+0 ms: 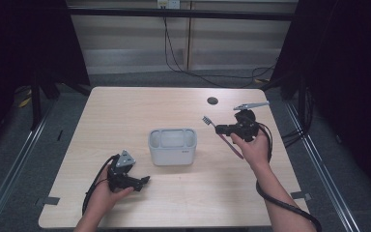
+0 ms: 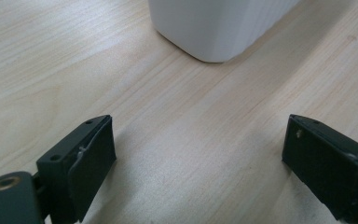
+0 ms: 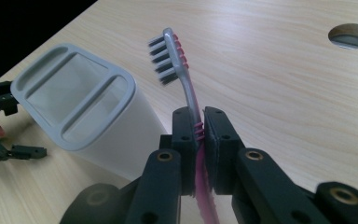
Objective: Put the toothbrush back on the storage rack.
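Toothbrush (image 3: 185, 84) is clamped mid-handle in the right gripper (image 3: 200, 123), up off the table to the right of the white holder (image 1: 172, 146). Left gripper (image 1: 134, 181) sits open nearby. I'd turn the brush upright and lower it slowly into a slot.

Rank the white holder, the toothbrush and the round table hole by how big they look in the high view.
1. white holder, clearly the bulkiest.
2. toothbrush, long but thin, clamped in the right gripper; partly hidden, and held above the table nearer the camera, so somewhat flattered.
3. round table hole, smallest.
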`<state>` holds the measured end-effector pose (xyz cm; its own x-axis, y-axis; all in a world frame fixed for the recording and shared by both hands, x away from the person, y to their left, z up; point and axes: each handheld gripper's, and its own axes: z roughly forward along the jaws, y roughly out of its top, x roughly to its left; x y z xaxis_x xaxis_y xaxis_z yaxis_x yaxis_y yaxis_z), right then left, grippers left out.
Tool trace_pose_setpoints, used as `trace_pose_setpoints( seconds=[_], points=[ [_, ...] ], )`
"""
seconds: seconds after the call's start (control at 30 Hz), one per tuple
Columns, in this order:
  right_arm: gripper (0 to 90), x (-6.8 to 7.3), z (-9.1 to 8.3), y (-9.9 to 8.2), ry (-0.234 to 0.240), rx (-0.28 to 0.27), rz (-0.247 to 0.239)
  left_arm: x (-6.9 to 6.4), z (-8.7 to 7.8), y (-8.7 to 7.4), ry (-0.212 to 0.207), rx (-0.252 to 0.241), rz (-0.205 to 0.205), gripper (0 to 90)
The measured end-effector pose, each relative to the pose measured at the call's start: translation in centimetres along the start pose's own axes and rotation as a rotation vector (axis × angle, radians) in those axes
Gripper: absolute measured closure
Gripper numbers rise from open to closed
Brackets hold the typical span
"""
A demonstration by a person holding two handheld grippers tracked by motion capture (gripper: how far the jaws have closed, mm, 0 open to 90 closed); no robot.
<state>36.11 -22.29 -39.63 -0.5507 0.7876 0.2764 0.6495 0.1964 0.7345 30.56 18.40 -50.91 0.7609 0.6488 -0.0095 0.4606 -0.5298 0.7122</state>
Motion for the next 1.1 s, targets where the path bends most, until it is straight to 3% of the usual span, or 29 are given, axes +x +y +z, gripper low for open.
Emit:
trace_pose_setpoints(
  seconds=[0.4, 0.73, 0.93, 1.1],
  points=[
    [83.5, 0.1, -0.9, 0.4, 0.023, -0.062, 0.022, -0.1, 0.0, 0.0, 0.002, -0.003, -0.008, 9.1],
    [83.5, 0.5, -1.0, 0.8, 0.032, -0.075, 0.016, -0.1, 0.0, 0.0, 0.002, -0.004, -0.009, 9.1],
    [83.5, 0.7, -1.5, 1.3, 0.047, -0.113, 0.020, -0.1, 0.0, 0.0, 0.003, -0.004, -0.010, 9.1],
    [83.4, 0.7, -2.0, 1.8, 0.071, -0.163, 0.055, -0.1, -0.1, -0.1, 0.000, 0.001, -0.001, 9.1]
  ],
)
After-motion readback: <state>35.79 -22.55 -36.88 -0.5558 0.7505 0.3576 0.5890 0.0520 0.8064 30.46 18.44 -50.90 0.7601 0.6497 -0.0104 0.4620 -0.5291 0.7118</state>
